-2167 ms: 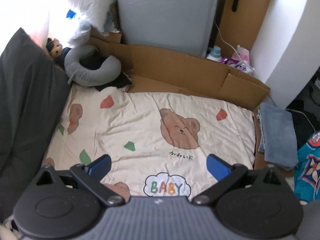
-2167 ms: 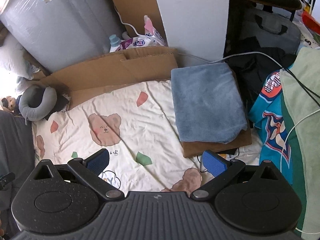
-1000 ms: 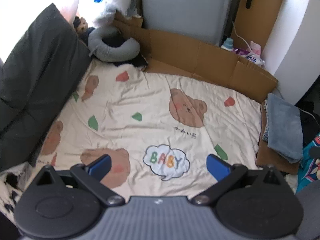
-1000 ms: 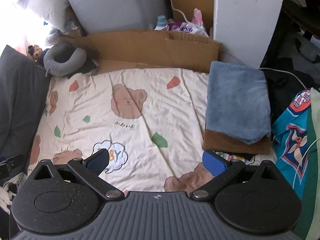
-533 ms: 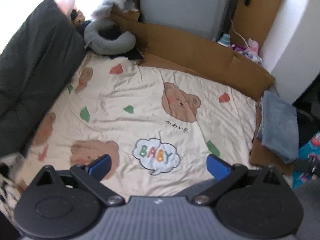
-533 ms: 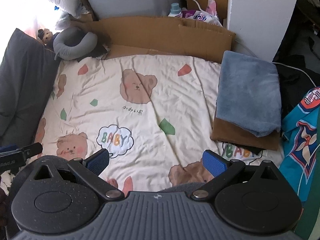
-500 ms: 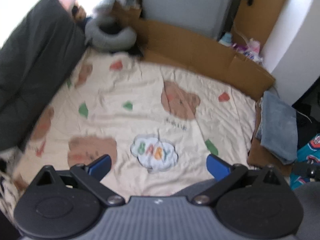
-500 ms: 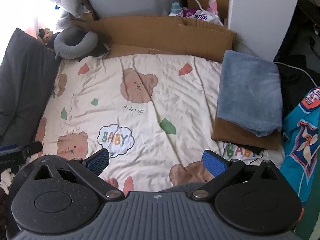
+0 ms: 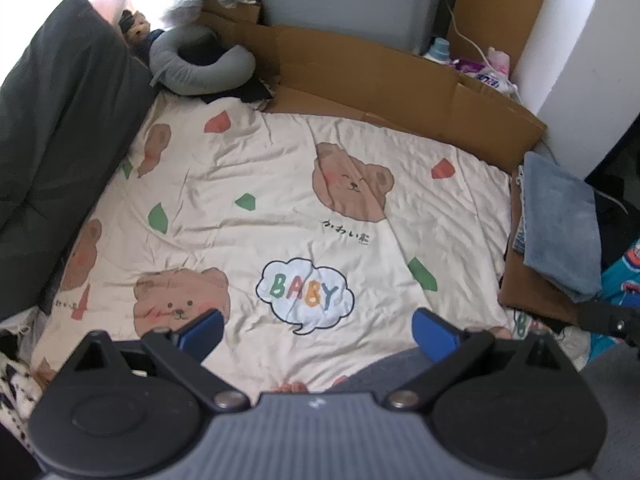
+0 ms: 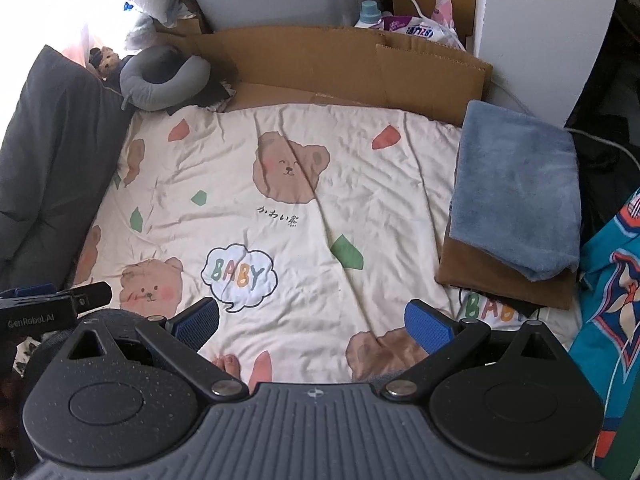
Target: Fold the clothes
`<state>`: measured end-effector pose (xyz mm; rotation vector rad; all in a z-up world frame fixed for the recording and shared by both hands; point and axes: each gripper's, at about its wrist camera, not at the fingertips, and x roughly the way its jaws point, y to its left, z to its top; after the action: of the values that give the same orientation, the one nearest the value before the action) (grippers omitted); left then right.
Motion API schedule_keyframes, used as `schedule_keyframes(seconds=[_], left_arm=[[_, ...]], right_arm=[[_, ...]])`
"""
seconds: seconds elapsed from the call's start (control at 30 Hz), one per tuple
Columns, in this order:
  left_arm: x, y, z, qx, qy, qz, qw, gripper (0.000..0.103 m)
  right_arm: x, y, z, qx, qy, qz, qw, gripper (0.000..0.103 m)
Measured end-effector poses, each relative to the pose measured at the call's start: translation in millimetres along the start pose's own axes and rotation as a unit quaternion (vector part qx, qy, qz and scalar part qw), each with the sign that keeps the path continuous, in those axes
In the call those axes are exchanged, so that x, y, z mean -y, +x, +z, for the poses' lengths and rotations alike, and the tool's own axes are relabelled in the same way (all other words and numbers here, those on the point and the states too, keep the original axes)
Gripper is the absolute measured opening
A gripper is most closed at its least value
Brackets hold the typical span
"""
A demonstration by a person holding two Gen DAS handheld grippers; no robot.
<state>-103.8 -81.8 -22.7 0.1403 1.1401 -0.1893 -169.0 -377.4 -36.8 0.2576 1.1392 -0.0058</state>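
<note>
A folded blue garment (image 9: 560, 224) (image 10: 516, 188) lies on a folded brown one (image 10: 504, 284) at the right edge of a cream bear-print sheet (image 9: 280, 208) (image 10: 280, 200). A teal printed garment (image 10: 612, 288) lies further right. My left gripper (image 9: 318, 330) hangs open high above the sheet's near part, nothing between its blue pads. My right gripper (image 10: 312, 326) is also open and empty above the sheet's near edge, left of the folded stack. The left gripper's tip (image 10: 56, 304) shows at the right wrist view's left edge.
A dark grey quilt (image 9: 52, 120) is piled along the left. A grey neck pillow (image 9: 200, 68) and a small plush toy (image 10: 104, 58) sit at the far left corner. Flattened cardboard (image 10: 340, 64), bottles and a white wall block border the far side. Toes (image 10: 230, 364) show near me.
Both grippers have drawn back and risen, so more of the sheet's near part and the folded stack is in view. Both stayed open and empty.
</note>
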Motion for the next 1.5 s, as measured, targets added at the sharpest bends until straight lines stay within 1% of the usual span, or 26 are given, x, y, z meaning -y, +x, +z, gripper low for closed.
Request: schedule_keyframes(seconds=[0.1, 0.17, 0.27, 0.6, 0.77, 1.07, 1.33, 1.5], left_arm=[[2.9, 0.4, 1.3, 0.000, 0.006, 0.004, 1.0000, 0.101], [4.2, 0.6, 1.8, 0.000, 0.008, 0.002, 1.0000, 0.098], [8.0, 1.2, 1.9, 0.001, 0.015, -0.001, 0.9999, 0.095], [12.2, 1.7, 3.1, 0.004, 0.023, 0.001, 0.9997, 0.095], [14.5, -2.2, 2.2, 0.018, 0.036, 0.013, 0.9991, 0.094], [12.7, -3.3, 2.3, 0.025, 0.042, 0.018, 0.9986, 0.093], [4.3, -1.1, 3.7, 0.019, 0.027, 0.008, 0.9994, 0.093], [-0.3, 2.0, 4.7, 0.008, 0.021, -0.006, 0.9997, 0.093]], right_arm=[[0.5, 0.1, -0.7, 0.002, 0.002, 0.008, 1.000, 0.100], [2.6, 0.2, -0.5, 0.002, 0.009, 0.015, 1.000, 0.099], [1.6, 0.8, 0.0, 0.001, 0.006, 0.013, 1.000, 0.098], [-2.0, 2.2, 0.6, 0.002, 0.003, 0.000, 1.000, 0.097], [-1.7, 2.9, 1.7, 0.003, 0.005, -0.001, 1.000, 0.097], [-1.6, 2.6, 0.8, 0.005, 0.011, -0.003, 1.000, 0.097], [-1.6, 4.6, 2.3, 0.002, 0.008, 0.002, 1.000, 0.097], [1.0, 1.5, 0.5, 0.008, 0.015, 0.008, 1.000, 0.097]])
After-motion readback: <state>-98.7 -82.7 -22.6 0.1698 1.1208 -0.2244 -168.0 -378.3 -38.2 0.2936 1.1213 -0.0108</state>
